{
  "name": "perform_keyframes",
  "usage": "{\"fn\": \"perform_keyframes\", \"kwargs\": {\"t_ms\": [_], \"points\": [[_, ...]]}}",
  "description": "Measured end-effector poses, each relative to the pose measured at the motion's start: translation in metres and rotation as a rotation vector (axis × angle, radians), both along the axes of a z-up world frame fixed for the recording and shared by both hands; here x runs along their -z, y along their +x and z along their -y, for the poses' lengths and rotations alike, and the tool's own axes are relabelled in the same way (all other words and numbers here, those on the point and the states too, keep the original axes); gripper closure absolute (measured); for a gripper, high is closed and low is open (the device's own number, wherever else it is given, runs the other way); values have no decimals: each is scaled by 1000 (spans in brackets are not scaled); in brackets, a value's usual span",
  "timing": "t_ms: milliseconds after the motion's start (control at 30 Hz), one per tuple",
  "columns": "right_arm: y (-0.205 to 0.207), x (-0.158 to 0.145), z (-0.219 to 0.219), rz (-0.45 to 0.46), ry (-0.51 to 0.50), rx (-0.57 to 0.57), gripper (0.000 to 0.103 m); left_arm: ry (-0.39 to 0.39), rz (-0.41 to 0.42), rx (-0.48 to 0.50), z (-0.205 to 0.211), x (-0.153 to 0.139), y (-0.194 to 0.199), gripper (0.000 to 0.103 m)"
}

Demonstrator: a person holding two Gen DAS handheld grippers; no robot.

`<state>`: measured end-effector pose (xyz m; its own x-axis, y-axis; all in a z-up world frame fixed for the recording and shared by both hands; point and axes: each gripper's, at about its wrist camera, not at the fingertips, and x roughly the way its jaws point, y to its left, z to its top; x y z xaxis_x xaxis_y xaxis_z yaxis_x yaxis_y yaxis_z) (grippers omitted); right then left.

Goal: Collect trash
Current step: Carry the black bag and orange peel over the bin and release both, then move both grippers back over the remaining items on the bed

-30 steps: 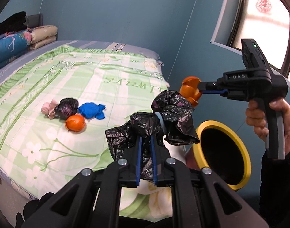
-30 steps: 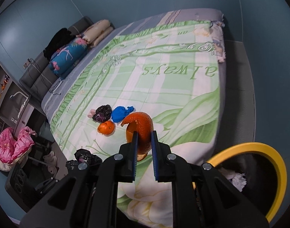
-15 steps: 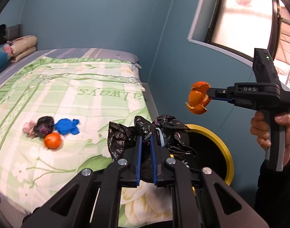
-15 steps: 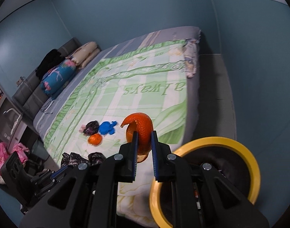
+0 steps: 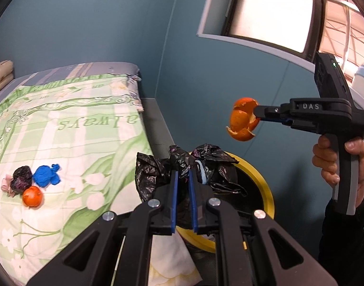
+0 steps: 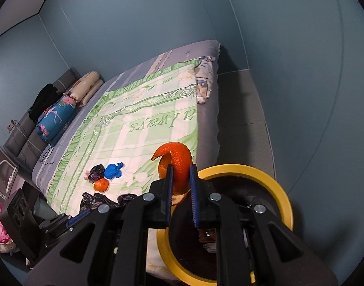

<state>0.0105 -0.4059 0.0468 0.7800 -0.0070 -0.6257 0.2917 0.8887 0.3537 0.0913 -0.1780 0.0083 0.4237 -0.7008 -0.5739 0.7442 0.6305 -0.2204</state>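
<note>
My left gripper (image 5: 183, 174) is shut on a crumpled black plastic bag (image 5: 217, 169) and holds it over the near rim of the yellow-rimmed bin (image 5: 263, 183). My right gripper (image 6: 181, 170) is shut on an orange peel (image 6: 176, 162) above the bin's rim (image 6: 267, 178); the peel also shows in the left wrist view (image 5: 242, 122), in the air above the bin. On the bed lie another orange peel (image 5: 32, 196), a blue wad (image 5: 45, 175), a dark wad (image 5: 21, 181) and a pink scrap (image 5: 6, 184).
The bed with a green floral quilt (image 5: 69, 128) fills the left. The bin stands on the floor beside the bed's corner, next to the blue wall (image 5: 205, 90). A window (image 5: 272, 9) is above. Pillows (image 6: 60, 114) lie at the bed's head.
Both grippers have swung right, away from the bed and over the bin, each still holding its piece. The right gripper's peel now hangs higher above the rim.
</note>
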Motion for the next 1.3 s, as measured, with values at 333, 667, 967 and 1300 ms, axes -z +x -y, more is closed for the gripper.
{"fn": "perform_keyframes", "kwargs": {"t_ms": [333,667,967,1300], "points": [[-8,12,6,-6,-12,15,91,52,-15,71,39,13,-13,95],[-3,35,17,-57,12,13,90,95,-62,105,58,36,-16,95],[-4,44,28,-79,23,58,84,92,-84,85,57,43,-15,48],[-5,39,27,-57,19,66,65,69,-87,4,30,36,-2,36]]}}
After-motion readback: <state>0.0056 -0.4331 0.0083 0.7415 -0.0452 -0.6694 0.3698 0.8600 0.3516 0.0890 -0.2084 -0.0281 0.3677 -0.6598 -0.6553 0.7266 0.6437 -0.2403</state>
